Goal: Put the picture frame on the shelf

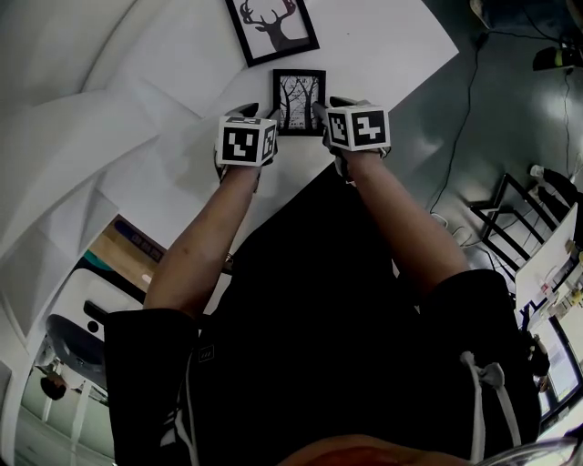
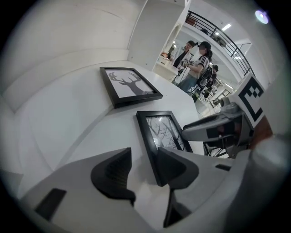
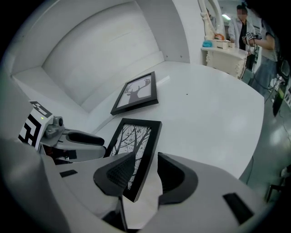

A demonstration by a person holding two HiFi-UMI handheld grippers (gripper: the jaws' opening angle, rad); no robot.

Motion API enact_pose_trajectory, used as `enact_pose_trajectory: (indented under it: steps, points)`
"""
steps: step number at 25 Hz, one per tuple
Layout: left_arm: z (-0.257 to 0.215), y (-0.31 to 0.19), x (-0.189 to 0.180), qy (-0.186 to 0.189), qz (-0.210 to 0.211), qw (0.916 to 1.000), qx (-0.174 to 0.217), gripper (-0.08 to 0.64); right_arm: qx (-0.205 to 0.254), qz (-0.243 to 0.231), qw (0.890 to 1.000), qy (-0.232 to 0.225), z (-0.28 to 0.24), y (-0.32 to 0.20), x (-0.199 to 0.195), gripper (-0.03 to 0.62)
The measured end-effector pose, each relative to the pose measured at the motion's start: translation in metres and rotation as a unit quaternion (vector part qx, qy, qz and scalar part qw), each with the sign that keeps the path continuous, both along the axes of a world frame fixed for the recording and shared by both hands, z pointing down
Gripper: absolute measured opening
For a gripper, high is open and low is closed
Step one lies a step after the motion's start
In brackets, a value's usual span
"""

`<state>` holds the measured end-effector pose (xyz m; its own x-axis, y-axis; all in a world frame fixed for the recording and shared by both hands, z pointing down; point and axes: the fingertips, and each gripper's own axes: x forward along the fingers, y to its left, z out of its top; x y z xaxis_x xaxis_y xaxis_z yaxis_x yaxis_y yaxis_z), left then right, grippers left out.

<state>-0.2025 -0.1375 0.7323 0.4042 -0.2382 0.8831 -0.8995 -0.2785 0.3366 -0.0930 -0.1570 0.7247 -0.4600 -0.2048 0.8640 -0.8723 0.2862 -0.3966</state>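
A small black picture frame (image 1: 299,100) with a bare-tree print lies flat on the white surface (image 1: 383,45). My left gripper (image 1: 262,116) is at its left side and my right gripper (image 1: 333,107) at its right side. In the left gripper view the frame (image 2: 163,132) has its left edge between the open jaws of the left gripper (image 2: 143,166), close to the right-hand jaw. In the right gripper view the frame's (image 3: 134,136) right edge runs between the open jaws of the right gripper (image 3: 146,170). A gap shows at the pads on both.
A larger black frame with a deer silhouette (image 1: 271,27) lies just beyond the small one. The white surface curves up into a back wall (image 3: 91,54). Its right edge drops to a grey floor with a cable (image 1: 460,136). People stand far off (image 2: 198,63).
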Motion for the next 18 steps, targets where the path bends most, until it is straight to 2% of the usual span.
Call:
enact_pose_trajectory:
  steps: [6,14,18]
  points:
    - [0.004,-0.007,0.010,-0.004,0.022,0.9997,-0.010,0.181,-0.017,0.005,1.000,0.002,0.009,-0.003,-0.006,0.146]
    - [0.008,-0.007,0.013,0.002,0.018,0.9995,-0.024,0.179,-0.018,0.006,1.000,0.004,0.009,-0.003,-0.003,0.146]
    - [0.009,-0.007,0.013,-0.012,0.022,0.9995,-0.020,0.179,-0.016,0.001,1.000,0.008,0.010,-0.002,-0.001,0.146]
